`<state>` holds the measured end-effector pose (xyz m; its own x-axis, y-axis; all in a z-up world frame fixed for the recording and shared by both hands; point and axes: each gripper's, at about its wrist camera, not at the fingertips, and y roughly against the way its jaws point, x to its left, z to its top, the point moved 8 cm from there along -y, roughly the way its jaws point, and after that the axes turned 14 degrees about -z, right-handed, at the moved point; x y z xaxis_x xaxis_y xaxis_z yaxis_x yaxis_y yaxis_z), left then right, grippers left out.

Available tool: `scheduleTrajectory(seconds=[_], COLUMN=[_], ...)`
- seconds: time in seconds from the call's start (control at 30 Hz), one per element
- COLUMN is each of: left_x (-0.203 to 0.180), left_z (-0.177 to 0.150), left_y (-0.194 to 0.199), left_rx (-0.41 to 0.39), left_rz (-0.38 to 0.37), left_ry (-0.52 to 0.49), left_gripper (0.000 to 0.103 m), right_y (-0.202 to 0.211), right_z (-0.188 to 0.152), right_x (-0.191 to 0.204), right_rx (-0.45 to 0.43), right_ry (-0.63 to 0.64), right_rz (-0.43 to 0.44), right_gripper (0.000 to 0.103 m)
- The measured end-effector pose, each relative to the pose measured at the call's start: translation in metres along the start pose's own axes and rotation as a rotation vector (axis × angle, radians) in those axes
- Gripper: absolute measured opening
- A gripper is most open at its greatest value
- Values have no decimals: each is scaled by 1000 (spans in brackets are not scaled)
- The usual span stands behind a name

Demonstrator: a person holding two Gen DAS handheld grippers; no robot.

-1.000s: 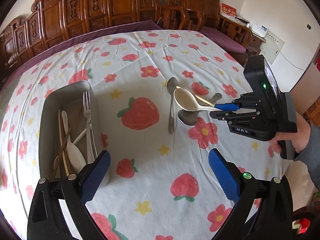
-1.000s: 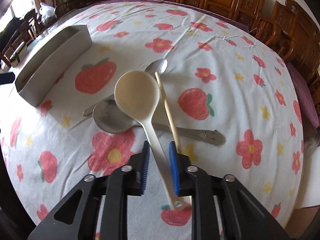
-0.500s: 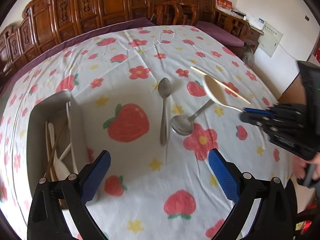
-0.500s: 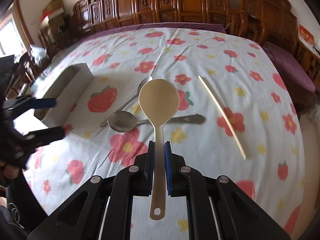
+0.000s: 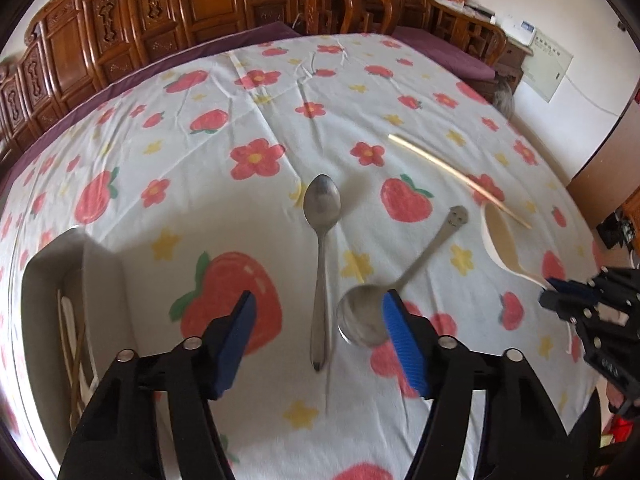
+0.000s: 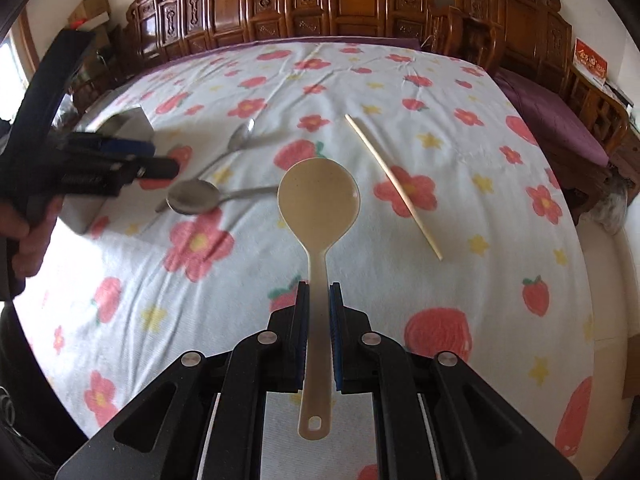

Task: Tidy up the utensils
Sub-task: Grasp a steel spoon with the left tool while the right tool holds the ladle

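My right gripper (image 6: 319, 300) is shut on the handle of a beige plastic spoon (image 6: 319, 200) and holds it above the tablecloth; it also shows at the right of the left wrist view (image 5: 554, 286) with the spoon (image 5: 500, 240). My left gripper (image 5: 318, 332) is open and empty, hovering over two metal spoons: a slim one (image 5: 322, 240) and a round-bowled one (image 5: 364, 320). They also show in the right wrist view (image 6: 240, 138) (image 6: 194, 197). A single chopstick (image 5: 456, 178) (image 6: 394, 186) lies on the cloth.
A grey metal utensil tray (image 5: 30, 280) stands at the left and holds a white spoon and chopsticks; its end shows in the right wrist view (image 6: 128, 120). Carved wooden chairs (image 5: 200, 8) ring the far side of the table. The table's edge is close on the right.
My right gripper lifted the beige spoon off the pile and drew back to the right. My left gripper moved forward over the two metal spoons, staying open.
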<state>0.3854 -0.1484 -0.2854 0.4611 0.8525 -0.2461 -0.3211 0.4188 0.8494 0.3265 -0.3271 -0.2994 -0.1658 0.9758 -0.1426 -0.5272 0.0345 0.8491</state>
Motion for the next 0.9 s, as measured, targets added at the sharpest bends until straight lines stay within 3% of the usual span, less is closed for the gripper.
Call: scheduleTrajectory(seconds=[0.07, 0.13, 0.23, 0.4, 0.53, 0.77, 0.9], left_x=[3, 7, 11, 13, 10, 12, 12], left_z=[4, 5, 8, 19, 24, 27, 28], left_y=[-11, -22, -34, -45, -49, -52, -52], left_rx=[22, 53, 85, 108, 122, 172, 177], left_rz=[5, 13, 11, 28, 30, 33, 28], left_ry=[-5, -2, 7, -8, -24, 10, 26], left_gripper=[59, 45, 35, 31, 22, 19, 3], right_y=[-4, -7, -10, -11, -11, -10, -15], right_z=[-4, -7, -10, -11, -11, -12, -16], right_x=[2, 4, 6, 6, 6, 9, 12], right_rx=[5, 11, 16, 15, 13, 10, 25], right_ry=[7, 14, 3, -20, -19, -8, 9], right_rz=[-7, -21, -23, -9, -3, 6, -8], right_gripper=[11, 11, 11, 12, 12, 12, 14])
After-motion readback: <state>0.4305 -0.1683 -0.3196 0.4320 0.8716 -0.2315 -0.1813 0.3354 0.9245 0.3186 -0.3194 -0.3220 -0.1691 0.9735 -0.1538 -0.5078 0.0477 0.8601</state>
